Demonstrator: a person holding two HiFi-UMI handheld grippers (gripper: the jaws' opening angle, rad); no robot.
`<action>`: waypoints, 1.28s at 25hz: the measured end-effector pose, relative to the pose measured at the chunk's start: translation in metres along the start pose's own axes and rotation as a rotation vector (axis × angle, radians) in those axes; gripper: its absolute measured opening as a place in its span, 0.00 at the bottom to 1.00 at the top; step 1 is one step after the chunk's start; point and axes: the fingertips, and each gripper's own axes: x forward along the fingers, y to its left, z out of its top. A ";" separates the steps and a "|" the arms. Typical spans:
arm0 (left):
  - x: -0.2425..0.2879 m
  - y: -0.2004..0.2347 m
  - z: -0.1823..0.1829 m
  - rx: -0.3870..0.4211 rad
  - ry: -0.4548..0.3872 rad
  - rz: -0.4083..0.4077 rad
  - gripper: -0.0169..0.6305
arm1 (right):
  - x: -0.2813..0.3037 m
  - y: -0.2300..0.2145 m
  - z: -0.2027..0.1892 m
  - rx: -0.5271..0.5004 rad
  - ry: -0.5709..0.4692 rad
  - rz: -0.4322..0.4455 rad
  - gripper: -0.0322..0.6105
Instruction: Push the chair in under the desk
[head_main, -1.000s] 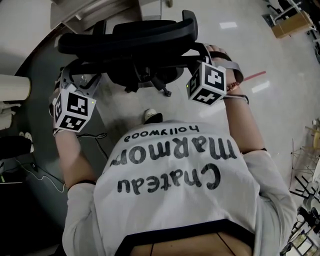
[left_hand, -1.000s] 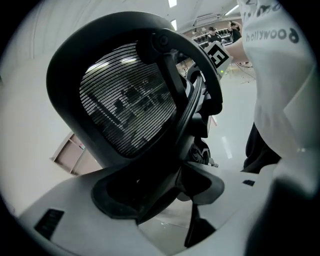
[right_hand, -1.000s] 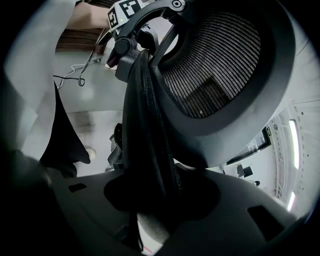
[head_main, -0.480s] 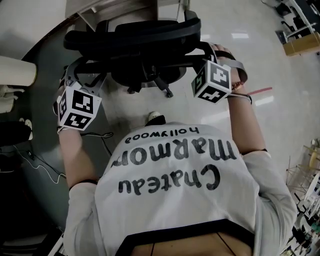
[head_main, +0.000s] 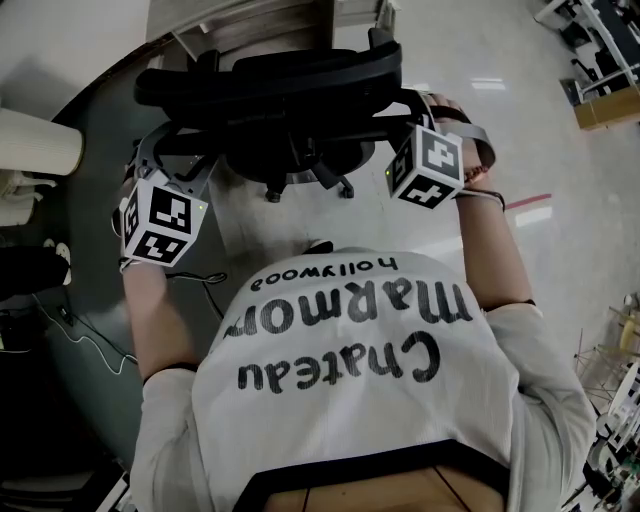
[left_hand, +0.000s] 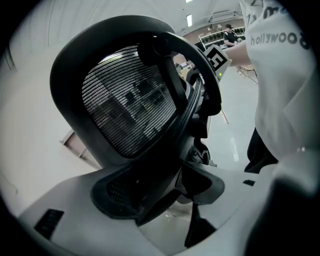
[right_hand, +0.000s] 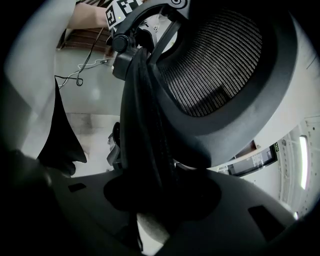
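The left tool (left_hand: 162, 187) is clenched on the left side rail of the chair (head_main: 270, 85), with the dark back frame running down between its jaws. The right tool (right_hand: 160, 197) is clamped the same way on the right rail, its jaws held apart by the thick edge. Since a second ago, both tools and the chair between them have travelled together up the head view toward the counter (head_main: 240, 22) at its top edge. The backrest now sits closer to the counter's front, the wheeled base (head_main: 300, 180) has rolled along beneath it, and the red strip (head_main: 525, 203) on the floor (head_main: 560, 120) has slid down the picture. Neither grip looks changed by that move. I judge the push to be under way but unfinished, since the base shows out on the floor in front of the counter rather than beneath it. The chair stands directly ahead of both tools, its back toward the person and gripped at each side, with the counter just beyond it.
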 end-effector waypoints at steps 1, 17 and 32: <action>0.002 0.004 -0.002 0.000 0.000 0.003 0.47 | 0.004 -0.003 0.002 -0.002 -0.001 0.000 0.34; 0.032 0.069 -0.036 0.003 0.007 0.010 0.47 | 0.061 -0.042 0.051 0.000 -0.022 -0.010 0.35; 0.069 0.127 -0.040 -0.027 0.021 0.026 0.47 | 0.109 -0.090 0.072 -0.027 -0.034 0.014 0.33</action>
